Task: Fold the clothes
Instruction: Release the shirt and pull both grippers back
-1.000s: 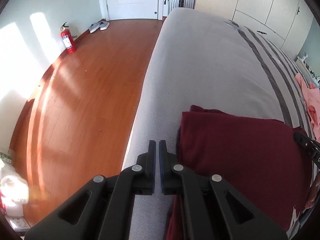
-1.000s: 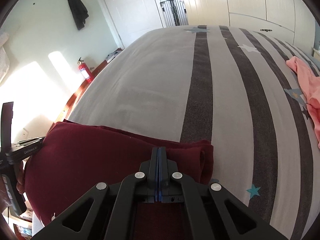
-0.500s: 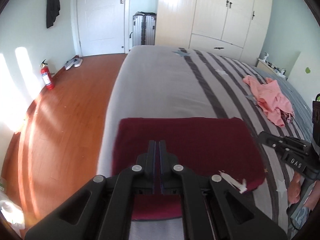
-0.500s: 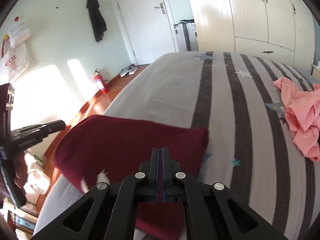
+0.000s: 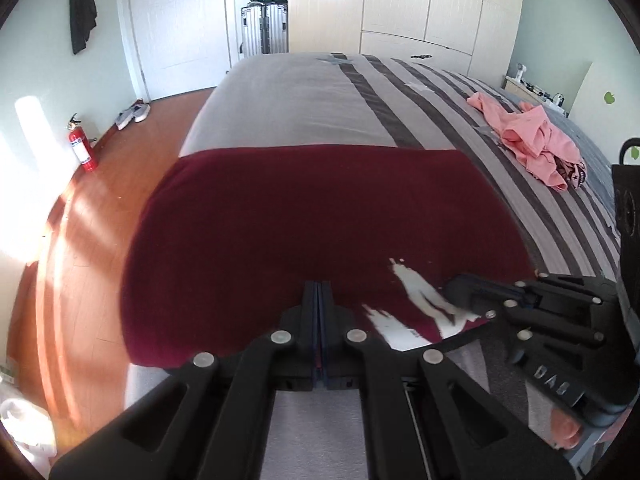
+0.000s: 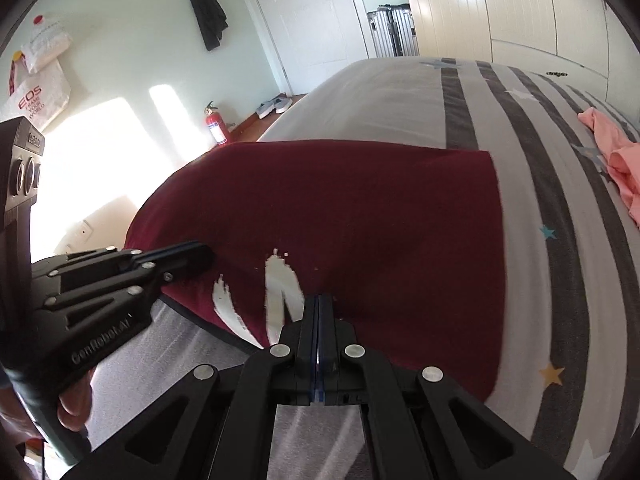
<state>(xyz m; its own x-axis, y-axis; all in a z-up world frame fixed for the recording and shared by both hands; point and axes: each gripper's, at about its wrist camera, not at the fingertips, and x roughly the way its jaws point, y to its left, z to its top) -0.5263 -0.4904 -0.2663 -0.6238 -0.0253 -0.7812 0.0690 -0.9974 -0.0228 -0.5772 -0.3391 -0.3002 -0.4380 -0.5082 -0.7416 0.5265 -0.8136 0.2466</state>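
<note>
A dark red garment [image 5: 320, 216] with a white print [image 5: 416, 292] lies spread across the near part of the striped bed [image 5: 288, 112]. My left gripper [image 5: 318, 292] is shut on its near edge, left of the print. My right gripper [image 6: 319, 306] is shut on the same edge, just right of the print [image 6: 280, 280]. The near edge looks raised slightly off the bed. Each gripper shows in the other's view: the right gripper [image 5: 456, 286] and the left gripper [image 6: 200, 254], a short distance apart. The garment [image 6: 360, 216] has a straight far edge.
A crumpled pink garment [image 5: 532, 144] lies further along the bed on the right. The bed's left edge drops to a wooden floor [image 5: 80, 240] with a red fire extinguisher [image 5: 82, 148] and shoes [image 5: 134, 114]. A suitcase [image 5: 264, 28] and white wardrobes [image 5: 432, 4] stand beyond.
Both grippers have drawn back and up from the garment's far side to its near edge. The dark red garment now shows as a wide flat rectangle, white print uppermost. The grippers are closer together.
</note>
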